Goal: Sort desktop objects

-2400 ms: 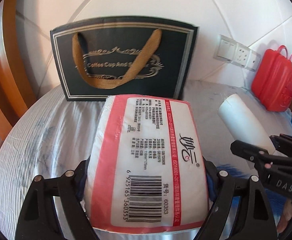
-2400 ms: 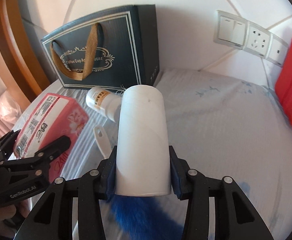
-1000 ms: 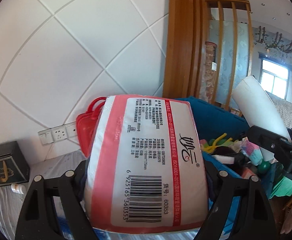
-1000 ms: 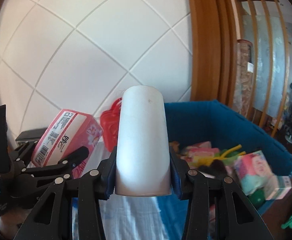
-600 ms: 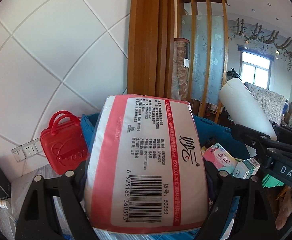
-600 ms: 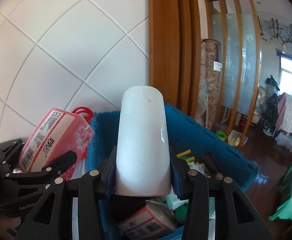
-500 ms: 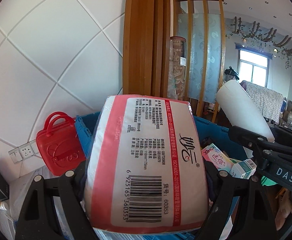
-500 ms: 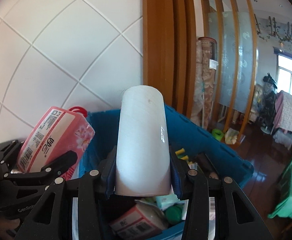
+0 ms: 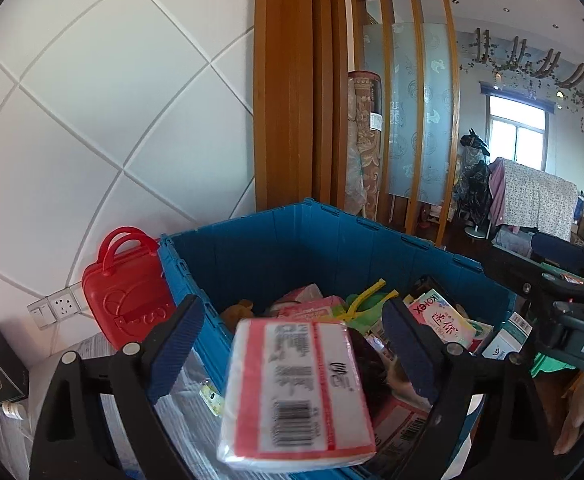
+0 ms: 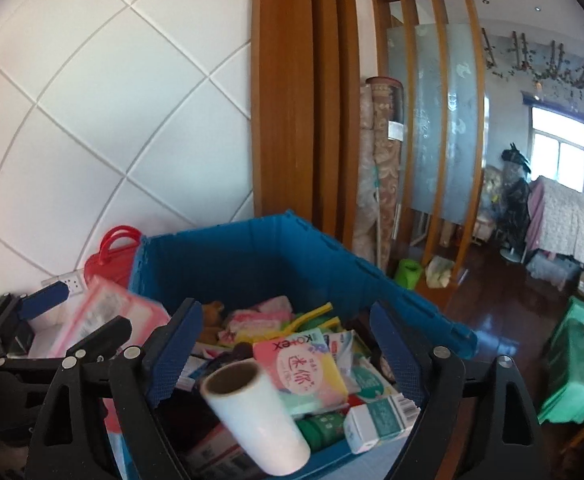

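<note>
A: The left gripper (image 9: 292, 348) is seen with its jaws opening, and the tissue pack (image 9: 297, 390) is caught blurred between the blue pads, touched by neither.

B: And on the right?

A: The right gripper (image 10: 286, 346) is likewise opening; the white roll (image 10: 258, 416) is seen loose between its fingers, tilted, its hollow end turned up and to the left, over the near edge of the bin.

B: What is found just ahead of the claws?

A: The blue bin (image 9: 292, 240) is set directly beyond both, crowded with packets: a pink Kotex pack (image 10: 297, 364) just past the roll, a small white-and-green carton (image 10: 383, 416) to its right, yellow strips (image 9: 365, 298) further in.

B: To the sides?

A: A red case (image 9: 122, 284) is stood left of the bin against the white panelled wall (image 9: 112, 120), with a wall socket (image 9: 54, 310) beside it. The pale striped surface (image 9: 80, 350) is glimpsed under the left claw.

B: Further out?

A: Wooden posts (image 10: 303, 88) are seen behind the bin, then a frosted screen (image 10: 447, 100), dark floorboards (image 10: 495, 312) and a bright window (image 10: 557, 152).
</note>
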The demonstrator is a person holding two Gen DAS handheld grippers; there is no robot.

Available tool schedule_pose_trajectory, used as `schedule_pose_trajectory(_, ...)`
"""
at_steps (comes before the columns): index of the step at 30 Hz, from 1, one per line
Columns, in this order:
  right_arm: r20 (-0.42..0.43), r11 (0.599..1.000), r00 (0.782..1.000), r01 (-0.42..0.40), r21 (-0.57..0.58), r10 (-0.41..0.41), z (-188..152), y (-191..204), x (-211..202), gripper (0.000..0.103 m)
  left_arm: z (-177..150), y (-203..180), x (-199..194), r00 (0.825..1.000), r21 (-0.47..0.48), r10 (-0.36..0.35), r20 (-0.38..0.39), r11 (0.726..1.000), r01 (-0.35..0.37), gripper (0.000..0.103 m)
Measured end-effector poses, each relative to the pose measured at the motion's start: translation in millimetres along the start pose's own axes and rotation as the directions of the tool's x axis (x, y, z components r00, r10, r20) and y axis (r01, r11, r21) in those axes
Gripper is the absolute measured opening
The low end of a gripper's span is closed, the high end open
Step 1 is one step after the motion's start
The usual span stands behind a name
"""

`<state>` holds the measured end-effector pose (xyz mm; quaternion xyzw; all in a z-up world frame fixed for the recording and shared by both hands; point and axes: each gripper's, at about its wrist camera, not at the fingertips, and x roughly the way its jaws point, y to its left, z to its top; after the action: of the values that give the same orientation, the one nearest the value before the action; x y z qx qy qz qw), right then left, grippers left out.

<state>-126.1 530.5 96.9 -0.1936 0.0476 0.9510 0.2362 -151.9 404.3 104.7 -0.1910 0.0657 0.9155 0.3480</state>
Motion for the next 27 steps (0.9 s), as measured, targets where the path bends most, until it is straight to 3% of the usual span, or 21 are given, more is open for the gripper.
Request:
schedule_pose_trajectory(7, 0.021, 0.994, 0.994, -0.102, -0.042, 0.103, -10.0, 43.2, -1.8, 0.087, -15.7, 47.6, -23.8, 0.995, -0.04, 0.098, 0.002, 0.994, -0.098, 0.093)
schedule_pose_trajectory(14, -0.003, 0.977, 0.979, -0.203, -0.059, 0.204, -25.5, 93.8, 6.2, 0.087, -40.3, 101.8, -53.0, 0.974, -0.095, 0.224, -0.017, 0.97, -0.225, 0.093)
schedule_pose_trajectory(21, -0.004, 0.964, 0.966, -0.258, -0.064, 0.258, -37.6, 123.6, -3.9, 0.087, -57.1, 136.2, -89.4, 0.96, -0.131, 0.279, -0.015, 0.951, -0.278, 0.093)
schedule_pose_trajectory(27, 0.043, 0.963, 0.965, -0.255, -0.09, 0.26, -58.1, 142.2, -39.6, 0.087, -75.5, 153.7, -123.5, 0.956, -0.172, 0.294, -0.004, 0.941, -0.291, 0.093)
